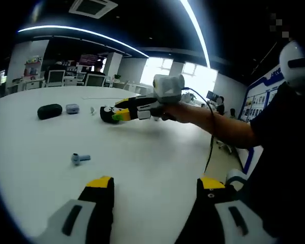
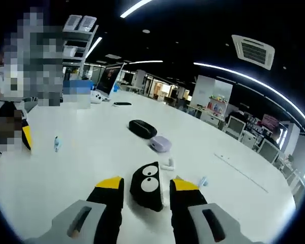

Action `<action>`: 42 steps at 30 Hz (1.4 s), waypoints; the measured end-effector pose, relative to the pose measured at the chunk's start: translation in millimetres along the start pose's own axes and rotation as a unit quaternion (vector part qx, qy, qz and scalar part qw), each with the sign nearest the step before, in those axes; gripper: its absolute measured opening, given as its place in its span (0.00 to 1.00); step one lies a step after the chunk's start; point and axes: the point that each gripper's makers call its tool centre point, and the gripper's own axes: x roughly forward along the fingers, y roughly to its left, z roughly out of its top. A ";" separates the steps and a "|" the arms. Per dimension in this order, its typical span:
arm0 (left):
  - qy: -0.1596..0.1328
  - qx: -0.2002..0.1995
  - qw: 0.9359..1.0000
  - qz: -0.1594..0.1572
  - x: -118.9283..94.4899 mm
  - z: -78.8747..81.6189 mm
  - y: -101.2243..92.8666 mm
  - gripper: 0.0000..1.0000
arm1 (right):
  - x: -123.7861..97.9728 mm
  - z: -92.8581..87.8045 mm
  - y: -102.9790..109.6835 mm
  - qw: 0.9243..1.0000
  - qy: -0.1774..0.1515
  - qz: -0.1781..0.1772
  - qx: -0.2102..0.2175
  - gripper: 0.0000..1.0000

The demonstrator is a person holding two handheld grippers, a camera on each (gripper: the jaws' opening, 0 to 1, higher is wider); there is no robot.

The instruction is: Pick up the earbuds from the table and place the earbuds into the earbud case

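Observation:
A blue-grey earbud (image 1: 80, 158) lies on the white table (image 1: 157, 147) ahead and left of my open left gripper (image 1: 156, 185), which holds nothing. The same earbud (image 2: 56, 143) shows in the right gripper view. A white earbud (image 2: 168, 164) and a bluish earbud (image 2: 203, 181) lie just past my right gripper (image 2: 147, 186). Its jaws flank a black penguin-faced case (image 2: 147, 190), with small gaps on both sides. That right gripper (image 1: 123, 111) reaches in from the right to the penguin case (image 1: 109, 114). Beyond sit a lavender case (image 2: 160, 144) and a black oval case (image 2: 142, 128).
The black oval case (image 1: 50, 111), lavender case (image 1: 72, 108) and white earbud (image 1: 92, 110) line up at far left. A thin cable (image 2: 241, 173) lies at right. The person's arm (image 1: 218, 124) crosses over the table edge. Desks and monitors stand at the back.

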 end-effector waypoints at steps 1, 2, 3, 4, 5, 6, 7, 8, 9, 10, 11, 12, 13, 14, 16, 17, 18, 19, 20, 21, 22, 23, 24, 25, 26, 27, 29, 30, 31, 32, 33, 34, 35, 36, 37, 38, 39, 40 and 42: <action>0.000 0.000 1.000 0.000 0.0 0.0 0.1 0.67 | 0.0 0.4 -0.4 1.000 -0.001 0.000 0.007 0.35; -0.001 0.000 1.000 0.000 0.1 0.3 0.3 0.67 | -0.4 1.8 -1.7 1.000 -0.007 -0.001 0.018 0.34; -0.002 -0.001 1.000 -0.001 0.3 1.2 0.4 0.67 | -0.4 3.7 -3.3 0.999 -0.014 -0.003 0.031 0.32; -0.003 -0.001 1.000 -0.002 0.7 1.8 0.5 0.67 | -0.2 3.9 -4.3 0.999 -0.016 -0.003 0.035 0.29; -0.003 -0.001 1.000 -0.002 0.9 2.1 0.4 0.67 | 0.6 3.8 -5.2 0.999 -0.017 -0.002 0.038 0.27; -0.003 0.000 1.000 -0.003 1.4 2.5 0.5 0.67 | 2.0 3.7 -5.8 0.999 -0.017 -0.001 0.041 0.24; -0.004 0.000 1.000 -0.003 1.6 2.6 0.5 0.67 | 3.4 3.3 -6.7 0.999 -0.018 -0.001 0.042 0.22; -0.004 0.000 1.000 -0.005 2.2 2.7 0.4 0.67 | 5.3 3.8 -6.9 0.999 -0.021 0.001 0.050 0.22; -0.003 0.000 1.000 -0.005 2.6 2.4 0.3 0.67 | 5.9 4.4 -6.7 0.998 -0.022 0.003 0.056 0.21; -0.003 0.000 1.000 -0.006 2.8 2.0 0.4 0.67 | 6.6 4.9 -6.1 0.998 -0.024 0.005 0.058 0.20; -0.002 0.000 1.000 -0.006 3.0 1.4 0.5 0.67 | 7.1 5.1 -5.2 0.998 -0.025 0.007 0.060 0.19; -0.002 0.000 1.000 -0.005 3.0 0.8 0.6 0.67 | 7.8 5.1 -4.5 0.998 -0.025 0.009 0.064 0.18; -0.002 -0.001 1.000 -0.005 3.1 0.2 0.9 0.67 | 8.6 4.8 -3.2 0.997 -0.025 0.015 0.074 0.18; -0.002 -0.002 1.000 -0.005 3.0 -0.1 1.0 0.67 | 9.3 4.7 -4.4 0.996 -0.026 0.015 0.079 0.18; -0.001 -0.002 1.000 -0.005 2.8 -0.5 1.0 0.67 | 9.8 4.5 -4.1 0.995 -0.026 0.021 0.090 0.18; -0.001 -0.002 1.000 -0.005 2.5 -0.6 1.3 0.67 | 10.0 4.4 -3.9 0.995 -0.025 0.024 0.094 0.18; 0.000 -0.002 1.000 -0.005 2.3 -0.8 1.5 0.67 | 10.3 4.3 -3.6 0.995 -0.024 0.026 0.097 0.18; 0.000 -0.002 1.000 -0.004 2.4 -0.6 1.8 0.67 | 10.3 4.9 -2.4 0.996 -0.024 0.026 0.083 0.17; 0.000 -0.002 1.000 -0.004 2.6 -0.5 2.1 0.67 | 10.4 5.6 -1.3 0.997 -0.024 0.027 0.068 0.17; 0.000 -0.003 1.000 -0.004 2.8 -0.3 2.4 0.67 | 10.5 6.3 -0.2 0.998 -0.024 0.027 0.054 0.17; 0.000 -0.003 1.000 -0.004 3.2 -0.2 2.7 0.67 | 10.5 6.9 0.5 0.999 -0.024 0.023 0.031 0.16; 0.000 -0.003 1.000 -0.004 3.8 -0.1 2.8 0.67 | 10.3 8.0 2.3 0.999 -0.026 0.022 0.012 0.16; 0.000 -0.003 1.000 -0.004 4.4 0.1 2.5 0.67 | 10.2 8.6 4.1 0.999 -0.027 0.022 -0.003 0.16; 0.000 -0.003 1.000 -0.005 4.8 0.1 2.2 0.67 | 10.1 9.1 5.4 0.999 -0.028 0.021 -0.017 0.16; 0.000 -0.002 1.000 -0.006 5.4 0.1 1.8 0.67 | 10.0 10.3 7.9 0.998 -0.030 0.021 -0.043 0.16; 0.000 -0.002 1.000 -0.008 6.3 -0.1 1.4 0.67 | 10.0 11.5 11.7 0.995 -0.030 0.019 -0.088 0.16; 0.001 -0.002 1.000 -0.009 7.0 -0.7 1.2 0.67 | 10.9 10.8 12.6 0.991 -0.027 0.018 -0.133 0.16; 0.001 -0.003 1.000 -0.009 7.2 -0.9 1.3 0.67 | 10.7 11.2 14.7 0.988 -0.026 0.018 -0.152 0.16; 0.001 -0.003 1.000 -0.009 7.4 -1.1 1.3 0.67 | 10.7 11.2 15.7 0.985 -0.025 0.015 -0.172 0.16; 0.001 -0.003 1.000 -0.009 7.5 -1.1 1.5 0.67 | 10.3 11.1 17.1 0.983 -0.025 0.016 -0.182 0.16; 0.001 -0.004 1.000 -0.009 7.6 -1.2 1.6 0.67 | 9.9 11.1 18.6 0.979 -0.026 0.014 -0.200 0.16; 0.000 -0.004 1.000 -0.009 7.5 -1.3 1.7 0.67 | 9.3 11.0 20.2 0.975 -0.027 0.012 -0.221 0.16; 0.000 -0.004 1.000 -0.009 7.4 -1.4 1.9 0.67 | 8.5 11.2 24.0 0.968 -0.031 0.011 -0.250 0.16; 0.000 -0.004 1.000 -0.009 7.2 -1.5 2.2 0.67 | 7.7 10.5 26.3 0.957 -0.031 0.009 -0.288 0.16; 0.000 -0.004 1.000 -0.008 6.9 -1.7 2.3 0.67 | 7.1 10.0 29.6 0.947 -0.032 0.009 -0.318 0.16; 0.000 -0.004 1.000 -0.008 6.5 -2.0 2.5 0.67 | 6.6 9.2 31.8 0.945 -0.033 0.009 -0.326 0.16; 0.001 -0.003 1.000 -0.008 6.1 -2.4 3.0 0.67 | 6.1 9.1 34.0 0.943 -0.036 0.011 -0.331 0.15; 0.001 -0.004 1.000 -0.008 6.0 -2.7 3.6 0.67 | 5.3 8.4 35.1 0.945 -0.034 0.013 -0.325 0.15; 0.000 -0.005 1.000 -0.008 6.0 -2.8 4.3 0.67 | 5.4 7.6 39.0 0.942 -0.036 0.021 -0.333 0.15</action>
